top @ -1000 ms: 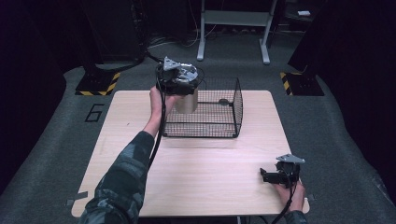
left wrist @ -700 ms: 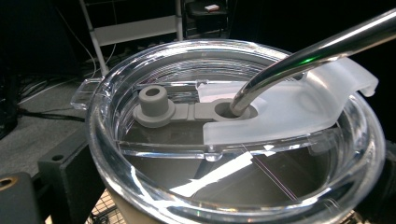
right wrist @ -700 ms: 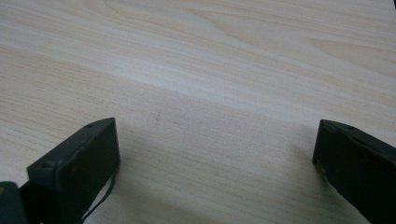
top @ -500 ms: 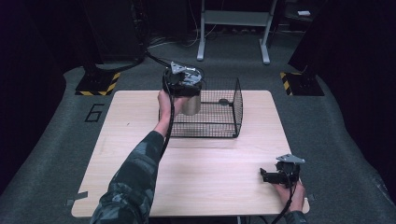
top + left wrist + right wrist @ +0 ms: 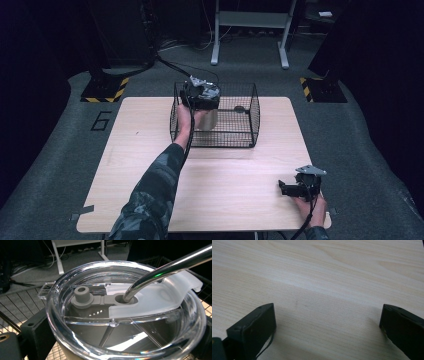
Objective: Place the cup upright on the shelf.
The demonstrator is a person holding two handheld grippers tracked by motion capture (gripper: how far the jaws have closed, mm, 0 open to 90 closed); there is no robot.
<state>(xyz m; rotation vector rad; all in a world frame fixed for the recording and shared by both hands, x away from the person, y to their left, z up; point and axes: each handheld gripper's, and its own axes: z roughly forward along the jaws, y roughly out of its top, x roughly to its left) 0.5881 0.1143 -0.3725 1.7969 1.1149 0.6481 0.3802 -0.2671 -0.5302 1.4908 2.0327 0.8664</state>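
The left gripper [image 5: 201, 95] holds a tumbler [image 5: 206, 119] at the left end of the black wire basket [image 5: 240, 142], which stands at the far middle of the wooden table [image 5: 150, 150]. In the high view the tumbler's pale body shows behind the basket's front wires, so the transfer into the basket is judged nearly complete; whether its base rests on the basket floor cannot be determined. Remaining steps, as a judgement: seat the tumbler, release it, and withdraw the gripper upward clear of the rim. In the left gripper view the clear lid [image 5: 125, 315], with its grey stopper [image 5: 82, 293], frosted slider [image 5: 155, 297] and metal straw [image 5: 165, 267], sits directly between the jaws; the one black jaw in view lies against the tumbler wall just below the lid rim, closed to the width of the body. The right gripper [image 5: 292, 189] rests low over the table near its near right corner, well apart from the basket. In the right gripper view its jaws stand wide apart over bare wood, holding nothing.
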